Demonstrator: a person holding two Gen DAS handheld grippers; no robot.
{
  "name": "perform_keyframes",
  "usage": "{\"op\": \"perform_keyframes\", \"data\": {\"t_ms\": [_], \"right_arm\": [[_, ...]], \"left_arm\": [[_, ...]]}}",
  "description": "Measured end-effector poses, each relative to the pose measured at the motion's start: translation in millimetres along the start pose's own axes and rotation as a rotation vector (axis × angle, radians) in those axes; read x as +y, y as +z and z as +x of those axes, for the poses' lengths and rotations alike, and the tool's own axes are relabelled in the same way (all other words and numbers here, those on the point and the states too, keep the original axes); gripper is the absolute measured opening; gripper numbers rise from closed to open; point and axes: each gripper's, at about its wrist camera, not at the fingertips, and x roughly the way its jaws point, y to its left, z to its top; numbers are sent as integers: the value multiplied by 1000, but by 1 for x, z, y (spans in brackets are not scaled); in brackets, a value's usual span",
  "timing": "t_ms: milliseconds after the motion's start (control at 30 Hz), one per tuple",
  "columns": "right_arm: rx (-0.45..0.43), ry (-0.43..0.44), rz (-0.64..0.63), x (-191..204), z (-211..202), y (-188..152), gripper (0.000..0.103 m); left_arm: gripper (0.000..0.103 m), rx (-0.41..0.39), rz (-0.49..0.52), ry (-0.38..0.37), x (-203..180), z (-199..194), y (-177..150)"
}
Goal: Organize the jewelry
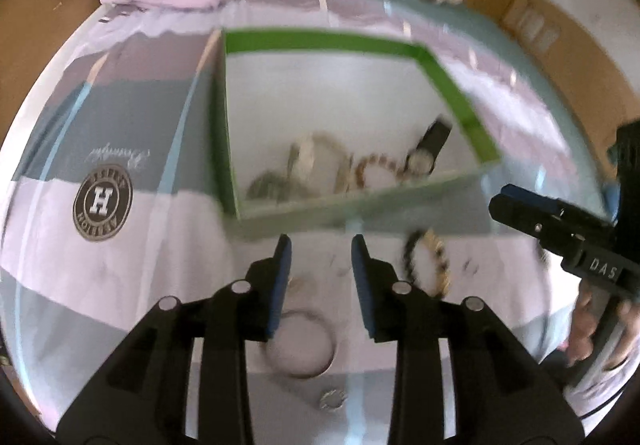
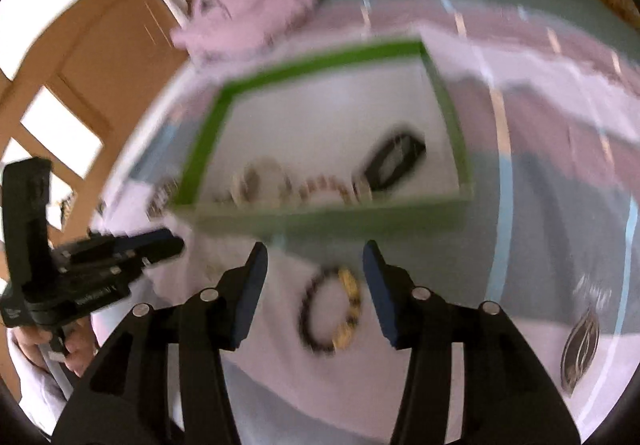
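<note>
Jaws spread on both sides, nothing held. Right gripper point(image 2: 316, 277) straddles the black-and-gold bead bracelet point(image 2: 331, 309) lying on the bedspread point(image 2: 540, 205), just short of the green box point(image 2: 320, 223). Left gripper point(image 1: 321, 265) hovers above the silver bangle point(image 1: 301, 345). Risk: beads may roll or squirt out when I close; soft cloth could bunch into the pads. Frames blurred, so my alignment is uncertain.

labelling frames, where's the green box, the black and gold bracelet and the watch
green box point(image 1: 320, 38), left wrist view, far rim
black and gold bracelet point(image 2: 347, 329), right wrist view, gold beads on its right side
watch point(image 1: 420, 161), left wrist view, its face
</note>
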Motion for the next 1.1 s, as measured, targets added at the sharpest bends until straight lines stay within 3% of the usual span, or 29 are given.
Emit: {"op": "perform_keyframes", "data": {"t_ms": [133, 300, 433, 533, 600, 667, 800, 867, 967, 1100], "right_arm": [[85, -109, -31, -1, 26, -10, 51], [131, -118, -35, 2, 46, -16, 50], [185, -159, -95, 14, 61, -25, 22], [171, -79, -94, 18, 54, -27, 17], [121, -31, -60, 17, 41, -22, 17], [70, -85, -40, 12, 29, -18, 17], [82, -104, -43, 10, 34, -20, 18], [113, -122, -69, 14, 43, -23, 26], [137, -125, -110, 24, 50, -28, 29], [172, -165, -144, 32, 66, -30, 44]], "left_arm": [[33, 102, -12, 76, 7, 23, -7], [36, 174, -53, 96, 16, 41, -12], [41, 175, -39, 80, 13, 44, -15], [41, 169, -31, 20, 6, 44, -17], [41, 151, -16, -73, -2, 40, -17], [43, 109, 10, -123, -10, 28, -15], [51, 77, 15, -84, -8, 21, -16], [51, 96, -5, -60, 0, 26, -15], [51, 138, -29, 10, 7, 36, -16], [53, 168, -34, 33, 10, 44, -18]]}}
